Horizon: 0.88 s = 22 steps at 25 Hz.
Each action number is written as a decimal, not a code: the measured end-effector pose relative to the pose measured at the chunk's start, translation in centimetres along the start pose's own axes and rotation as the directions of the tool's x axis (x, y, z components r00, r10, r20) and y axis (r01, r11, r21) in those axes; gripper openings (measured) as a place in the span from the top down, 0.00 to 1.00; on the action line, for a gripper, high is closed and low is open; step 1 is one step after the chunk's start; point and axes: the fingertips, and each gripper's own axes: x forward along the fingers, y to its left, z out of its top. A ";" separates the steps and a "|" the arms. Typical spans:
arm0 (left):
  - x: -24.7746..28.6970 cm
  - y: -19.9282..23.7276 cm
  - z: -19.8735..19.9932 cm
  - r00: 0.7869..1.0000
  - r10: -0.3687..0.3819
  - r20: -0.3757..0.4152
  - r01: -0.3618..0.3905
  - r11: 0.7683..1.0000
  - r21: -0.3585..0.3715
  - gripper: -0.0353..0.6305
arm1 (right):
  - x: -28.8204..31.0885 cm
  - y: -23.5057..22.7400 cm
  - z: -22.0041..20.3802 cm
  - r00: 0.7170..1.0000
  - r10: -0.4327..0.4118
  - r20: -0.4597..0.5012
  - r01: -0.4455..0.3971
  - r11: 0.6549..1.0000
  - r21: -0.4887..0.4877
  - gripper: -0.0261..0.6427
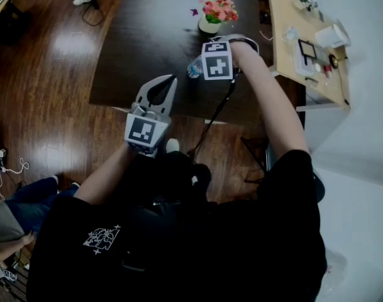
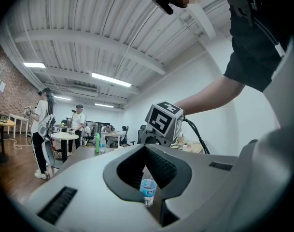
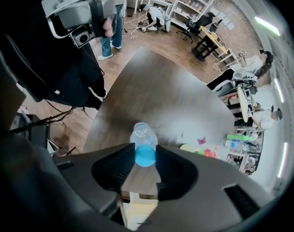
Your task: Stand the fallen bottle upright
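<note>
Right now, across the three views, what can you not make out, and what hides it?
Head view: most of the water bottle, behind the right gripper.
Left gripper view: the bottle's base, cut off by the left gripper.
Right gripper view: the bottle's label, hidden under its shoulder and blue cap.
Head view: the side table's items, too small.

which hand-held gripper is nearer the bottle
Right. The right hand-held gripper grips the bottle at its top; the left hand-held gripper sits apart, over the table near its edge.
</note>
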 end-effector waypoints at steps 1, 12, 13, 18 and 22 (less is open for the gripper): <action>0.1 0.1 0.1 1.000 -0.001 0.002 0.001 1.000 -0.001 0.95 | 0.0 -0.1 0.0 1.000 -0.007 0.000 0.007 1.000 -0.002 0.72; 0.1 0.3 0.1 1.000 -0.005 0.002 0.005 1.000 -0.007 0.95 | -0.3 -1.2 1.0 0.995 -0.099 -0.023 0.098 0.994 -0.052 0.71; 0.1 0.4 0.2 1.000 -0.006 0.003 0.006 1.000 -0.009 0.95 | -0.5 -1.4 1.1 0.994 -0.107 -0.024 0.106 0.993 -0.053 0.71; 0.0 0.4 0.0 1.000 -0.012 0.003 0.012 1.000 -0.009 0.95 | -0.9 -1.6 1.5 0.992 -0.123 -0.017 0.122 0.992 -0.045 0.71; -0.1 0.3 0.1 1.000 -0.018 0.007 0.018 1.000 -0.008 0.95 | -1.5 -1.9 1.3 0.987 -0.158 0.002 0.158 0.987 -0.017 0.71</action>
